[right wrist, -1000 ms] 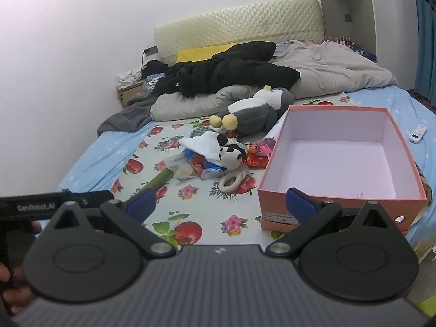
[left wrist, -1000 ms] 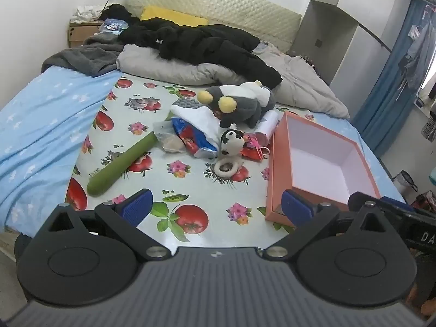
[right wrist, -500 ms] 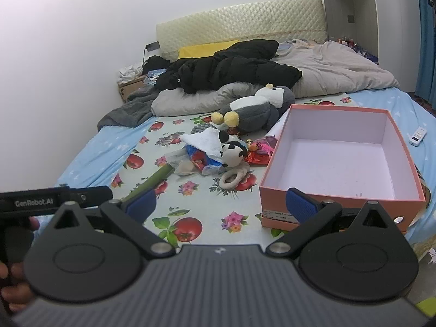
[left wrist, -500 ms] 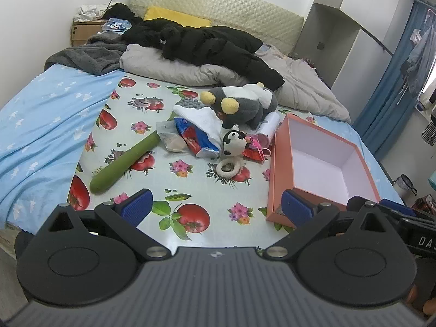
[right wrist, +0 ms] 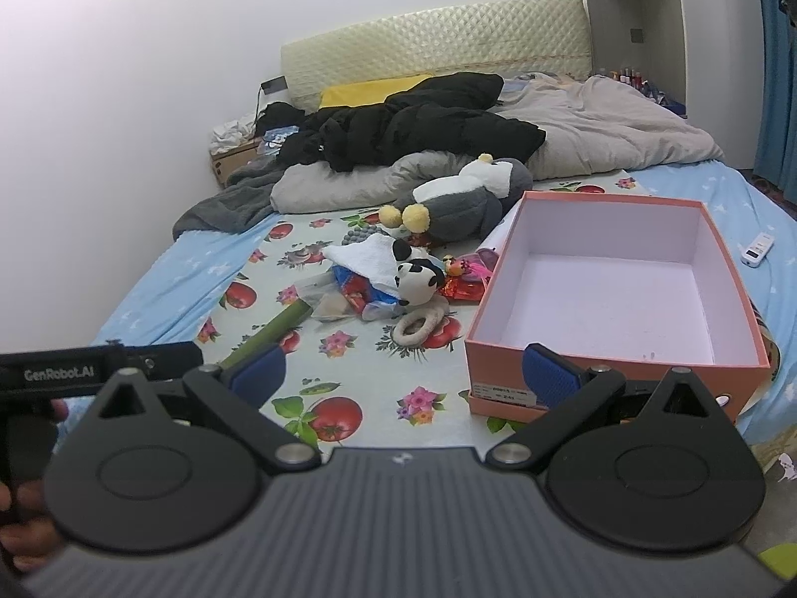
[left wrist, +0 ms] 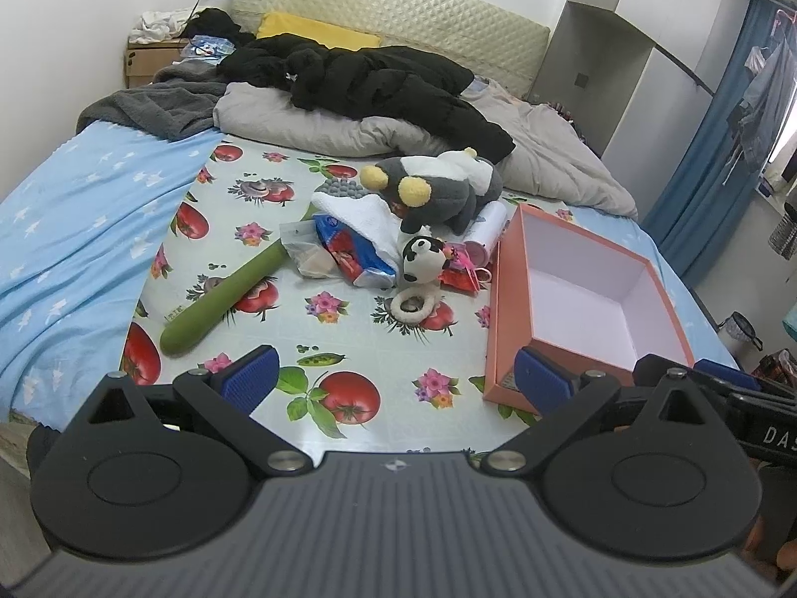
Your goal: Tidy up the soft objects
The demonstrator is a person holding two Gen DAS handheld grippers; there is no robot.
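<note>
Two grippers hung wide open over the near edge of the bed, nothing between the fingers of either the left gripper (left wrist: 393, 383) or the right gripper (right wrist: 401, 378). By the look of it, the sorting had not started: the orange box (left wrist: 667, 309) sat empty, so this was the approach, with a first pick yet to be chosen.

Just left of the box lay the heap: a small panda toy (left wrist: 423, 259) nearest it, a pale ring (left wrist: 416, 301) in front of the panda, a grey penguin plush (left wrist: 448, 189) behind, a white cloth (left wrist: 368, 214) and a green roll (left wrist: 224, 294) farther left. The panda looked the likeliest first target; the next move called for a reach forward, fingers either side of its head, then a short carry right into the box.

From the right wrist, the whole bare floor of the box (right wrist: 607, 299) showed, plus a white remote (right wrist: 757, 248) beyond its right wall. Only the left wrist showed the green roll end to end.
</note>
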